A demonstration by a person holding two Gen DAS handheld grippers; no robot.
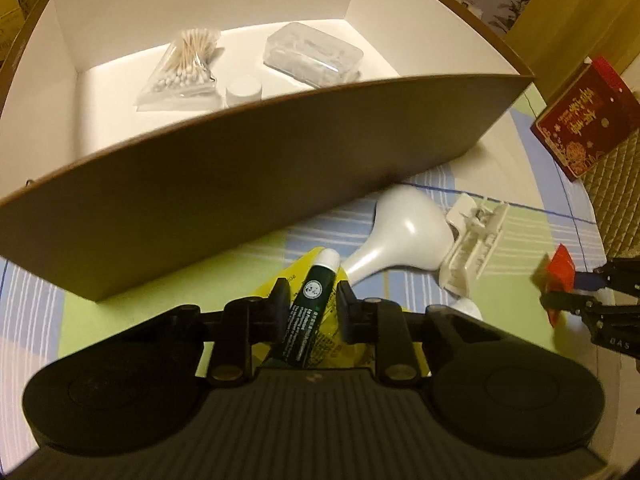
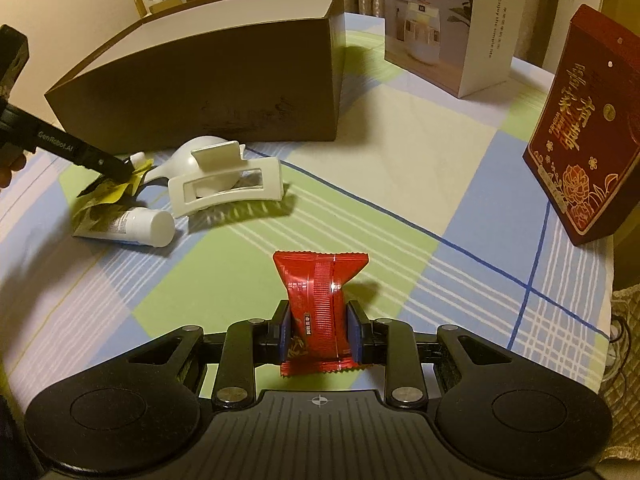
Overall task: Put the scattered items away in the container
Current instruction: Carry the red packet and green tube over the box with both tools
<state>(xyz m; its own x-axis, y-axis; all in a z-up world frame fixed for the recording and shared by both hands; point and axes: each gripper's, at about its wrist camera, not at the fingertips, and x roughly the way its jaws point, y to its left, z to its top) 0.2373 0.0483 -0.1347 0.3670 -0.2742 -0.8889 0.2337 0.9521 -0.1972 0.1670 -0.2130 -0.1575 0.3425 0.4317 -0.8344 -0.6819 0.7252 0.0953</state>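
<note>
- Left tool (image 1: 311,304): narrowed onto dark green tube (image 1: 310,312) with white cap; tube runs lengthwise between the pads, cap end toward frame centre. Appears gripped, though contact on the left pad not fully certain. Yellow sachet (image 1: 276,288) directly beneath.
- Right tool (image 2: 318,330): clamped on red snack packet (image 2: 318,304), blue pads pressing both sides of its middle so the crimped ends stay free; packet stands upright, seam facing the camera.
- Just beyond left tool, lower centre of left view: white funnel-shaped bottle (image 1: 404,228) on its side, white hair claw (image 1: 472,236) touching it on the right.
- In right view, left of centre: white-capped tube (image 2: 140,226) lying loose on checked bench cloth (image 2: 400,200), beside the claw.
- Brown container (image 1: 224,176) fills upper half of left view, open top. Already inside: bag of cotton swabs (image 1: 180,68), small white jar (image 1: 243,90), clear plastic case (image 1: 314,54).
- Judgement: both tools loaded, so lift and carry over the near wall comes next; bottle, claw, capped tube, sachet remain out.
- Red gift box (image 2: 580,140) and humidifier carton (image 2: 452,24) at right edge, probably not part of the tidy.
</note>
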